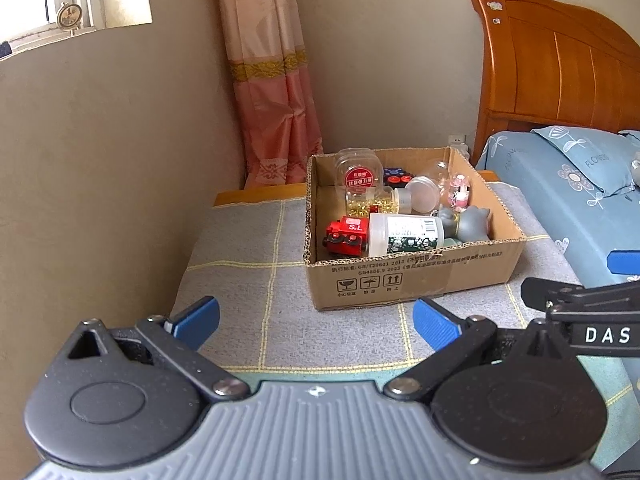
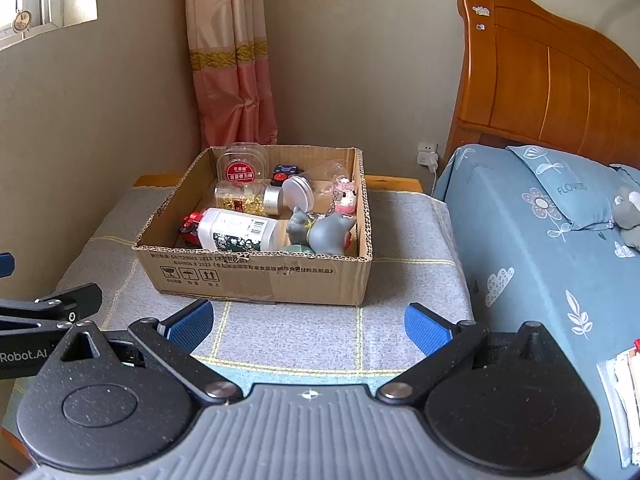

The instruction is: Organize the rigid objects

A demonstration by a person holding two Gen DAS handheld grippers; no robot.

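Cardboard box (image 1: 404, 276) sits on a grey checked cloth (image 1: 248, 248) that covers a low wooden table (image 1: 256, 195), toward the table's far edge and closer to its right side, next to the bed (image 2: 532, 240). Everything loose lies inside the box. A white bottle (image 1: 404, 234) rests on its side against the near wall, with a red toy train (image 1: 346, 236) at its cap end in the near left corner and a grey cat figure (image 1: 468, 224) in the near right corner. Behind them lies a jar of gold beads (image 1: 370, 202), tipped over, and a clear tub with a red label (image 1: 358, 172) stands against the far wall. A round white lid (image 2: 298, 194) and a small pink figurine (image 2: 346, 200) sit toward the far right corner.

The left gripper (image 1: 316, 322) hovers over the table's near edge with its blue pads spread wide and nothing between them. The right gripper (image 2: 308, 326) hangs beside it over the same edge, likewise spread wide and holding nothing.
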